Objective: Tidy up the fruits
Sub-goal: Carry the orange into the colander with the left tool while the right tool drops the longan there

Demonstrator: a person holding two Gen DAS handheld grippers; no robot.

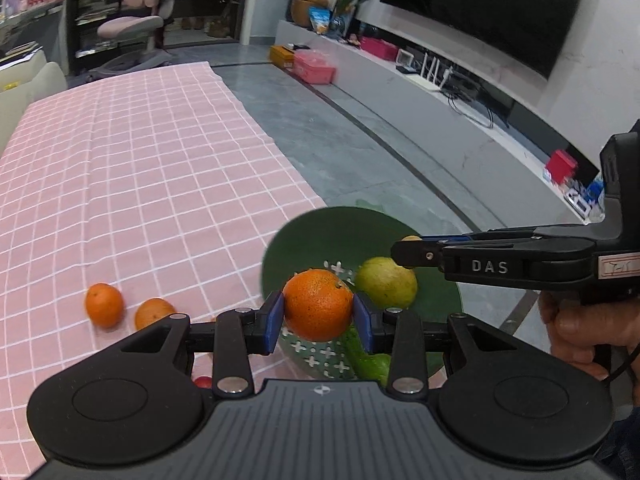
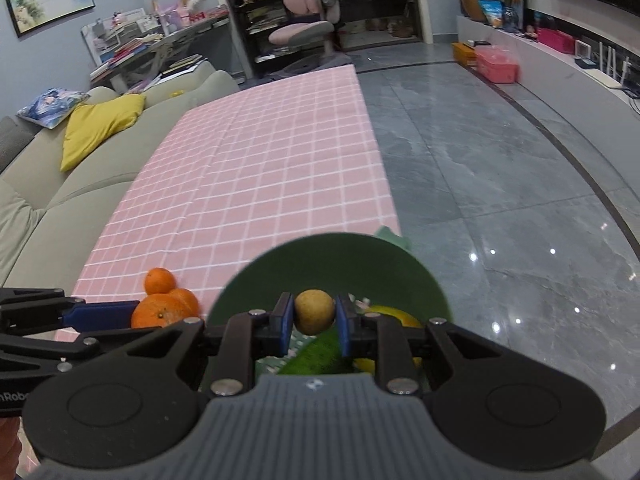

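Orange, pinched: a tangerine clamped between the blue pads of the left gripper, held above the near rim of the green bowl. Small and tan, a round fruit squeezed between the pads of the right gripper, also over the bowl, toward its middle. Both grippers closed on fruit, neither spread.

Inside the bowl, under the grippers: a pale green-yellow fruit, a long dark green one along the bottom, a yellow one against the right wall. White cross-shaped holes visible in the bowl's floor.

Left of the bowl, on the pink checked cloth covering the surface: two more tangerines lying loose, near each other, well clear of the rim. Something small and red close under the left gripper, too hidden to name.

Beyond the bowl, only bare cloth, then a grey-green sofa to the left and tiled floor to the right.

Step in hand, by the look of it: carrying two fruits to the bowl at once, release not yet made. Next move calls for lowering each gripper toward a free spot among the fruit already there, then spreading the pads gently so nothing bounces out; keeping the two grippers apart matters, since they are crowded over one bowl. After that, likely the loose tangerines to the left.
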